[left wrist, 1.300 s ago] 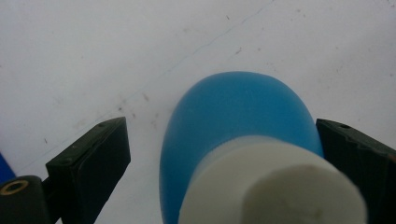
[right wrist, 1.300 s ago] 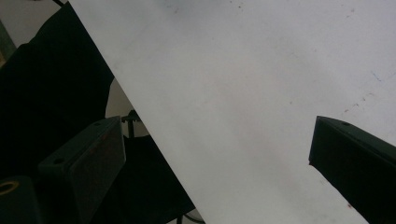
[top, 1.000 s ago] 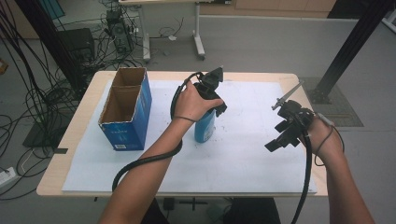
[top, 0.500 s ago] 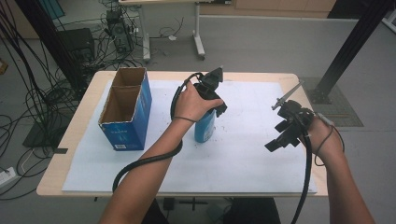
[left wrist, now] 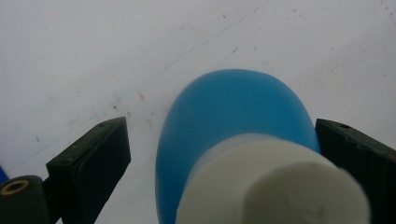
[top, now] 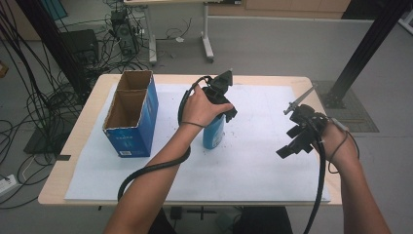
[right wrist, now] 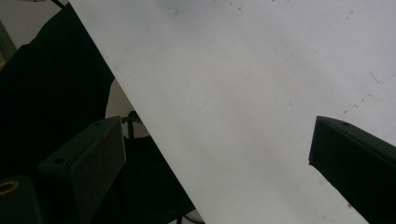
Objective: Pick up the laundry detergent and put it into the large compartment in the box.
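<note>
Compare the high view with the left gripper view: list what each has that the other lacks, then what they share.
High view alone: the box standing left of the bottle, the table edge, the right gripper held open above the paper, both forearms, and the floor with its cables.

Left gripper view alone: the bottle's white cap seen from above, and the left gripper with its jaws open on either side of the bottle, a gap showing on the left side.

Both: the blue bottle and the white paper under it.

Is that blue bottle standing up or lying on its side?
Standing upright. The blue bottle rests on its base on the white sheet, white cap up, between the left tongs' open jaws.
</note>
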{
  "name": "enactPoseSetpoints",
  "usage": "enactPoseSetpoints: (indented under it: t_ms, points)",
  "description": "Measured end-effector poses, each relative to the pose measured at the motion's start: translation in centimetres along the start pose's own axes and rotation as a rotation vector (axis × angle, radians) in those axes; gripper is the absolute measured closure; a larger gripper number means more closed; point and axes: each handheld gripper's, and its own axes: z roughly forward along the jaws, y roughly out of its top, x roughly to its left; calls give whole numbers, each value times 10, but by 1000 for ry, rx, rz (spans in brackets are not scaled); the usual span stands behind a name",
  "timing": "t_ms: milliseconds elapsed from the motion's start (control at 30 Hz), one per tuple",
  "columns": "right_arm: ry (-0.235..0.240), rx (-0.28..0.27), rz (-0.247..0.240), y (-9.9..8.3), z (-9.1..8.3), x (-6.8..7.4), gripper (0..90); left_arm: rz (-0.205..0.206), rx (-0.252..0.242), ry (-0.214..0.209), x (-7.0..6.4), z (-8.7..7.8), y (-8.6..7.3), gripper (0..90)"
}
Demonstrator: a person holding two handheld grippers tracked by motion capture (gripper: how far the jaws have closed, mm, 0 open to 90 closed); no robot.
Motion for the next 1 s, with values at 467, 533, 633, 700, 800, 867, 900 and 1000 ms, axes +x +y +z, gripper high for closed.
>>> enactPoseSetpoints:
  t_ms: [467,533,633,700,800,867,900,1000]
  points:
    - [-2,2,6,0,0,1,35,-5,-6,-3,0,-2,-1,59]
    - [-3,4,7,0,-1,1,35,-4,-4,-4,1,-2,-1,60]
    - [-3,4,8,1,-1,2,35,-12,-8,-4,1,-3,-1,60]
    - [-4,5,7,1,-1,2,35,-14,-7,-5,1,-3,-1,59]
    - [-5,6,8,1,-1,2,35,-16,-5,-8,1,-3,0,61]
    - [-5,5,7,1,-1,2,35,-18,-9,-9,2,-3,0,63]
    - [-5,5,7,1,-1,2,35,-18,-10,-8,2,-3,0,64]
    - [-5,4,6,1,-1,1,35,-20,-13,-11,2,-3,0,67]
